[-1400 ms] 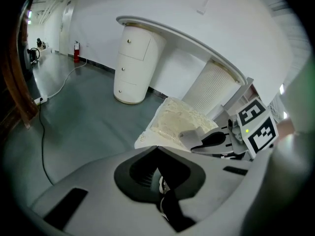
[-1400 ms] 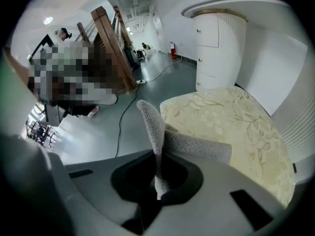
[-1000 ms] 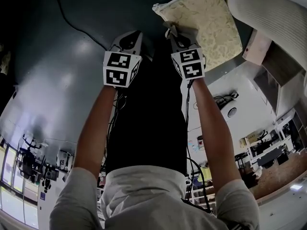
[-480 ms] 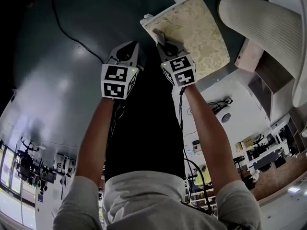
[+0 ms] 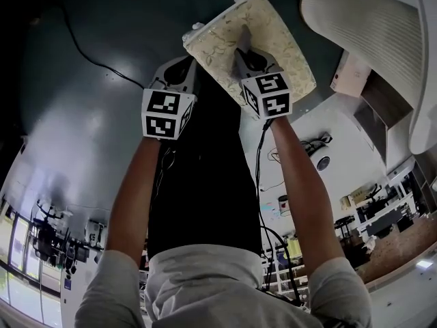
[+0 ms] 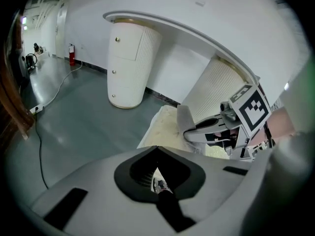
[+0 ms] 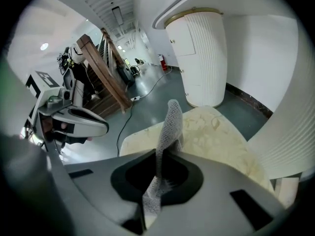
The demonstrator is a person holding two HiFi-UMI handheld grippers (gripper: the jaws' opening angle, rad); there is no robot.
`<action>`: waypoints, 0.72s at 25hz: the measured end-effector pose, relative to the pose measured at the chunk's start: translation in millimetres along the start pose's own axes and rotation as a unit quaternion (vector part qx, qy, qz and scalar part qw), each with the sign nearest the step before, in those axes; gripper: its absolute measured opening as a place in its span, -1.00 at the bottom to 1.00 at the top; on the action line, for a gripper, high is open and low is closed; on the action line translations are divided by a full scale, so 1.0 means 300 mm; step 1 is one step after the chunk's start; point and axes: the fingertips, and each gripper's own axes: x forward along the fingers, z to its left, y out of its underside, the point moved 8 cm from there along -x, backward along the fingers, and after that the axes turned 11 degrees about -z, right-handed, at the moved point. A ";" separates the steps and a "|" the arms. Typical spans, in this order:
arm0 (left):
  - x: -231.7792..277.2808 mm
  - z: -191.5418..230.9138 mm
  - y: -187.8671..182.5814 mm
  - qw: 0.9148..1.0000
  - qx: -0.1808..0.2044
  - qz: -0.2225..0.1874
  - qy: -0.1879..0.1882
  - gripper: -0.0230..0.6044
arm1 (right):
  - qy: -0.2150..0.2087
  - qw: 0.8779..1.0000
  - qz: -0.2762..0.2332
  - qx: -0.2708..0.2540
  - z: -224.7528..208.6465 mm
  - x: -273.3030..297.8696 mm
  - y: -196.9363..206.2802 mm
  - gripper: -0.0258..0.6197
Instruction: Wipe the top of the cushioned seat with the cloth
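Cloth [image 7: 170,127] is gripped in R gripper [image 7: 165,156] and apparently pressed to top of cushioned seat [image 5: 276,29], nr its close edge. Wiping is judged under way, extent covered unclear. L gripper [image 6: 157,176] is kept clenched, empty, beside seat.

Head view looks steeply down from above; both gripper views ride close, all apparently sharing the cushioned seat [image 5: 273,26].

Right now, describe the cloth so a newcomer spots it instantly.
Find the cream leaf-patterned cushioned seat beside the white ribbed cabinet. The cloth is the narrow grey waffle-textured strip pinched in the right gripper, the only grey fabric over that cushion.
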 end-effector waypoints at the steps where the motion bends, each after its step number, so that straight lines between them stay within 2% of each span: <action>1: 0.009 -0.006 -0.012 1.000 0.002 0.000 0.002 -0.89 | 0.001 1.000 0.001 0.000 -0.018 -0.006 -0.006 -0.86; 9: 0.088 -0.030 -0.075 1.000 0.004 0.002 0.008 -0.89 | 0.025 1.000 0.002 0.003 -0.143 -0.037 -0.042 -0.86; 18: 0.133 -0.027 -0.088 1.000 -0.014 -0.001 0.007 -0.89 | 0.038 0.999 0.009 0.009 -0.233 -0.033 -0.083 -0.86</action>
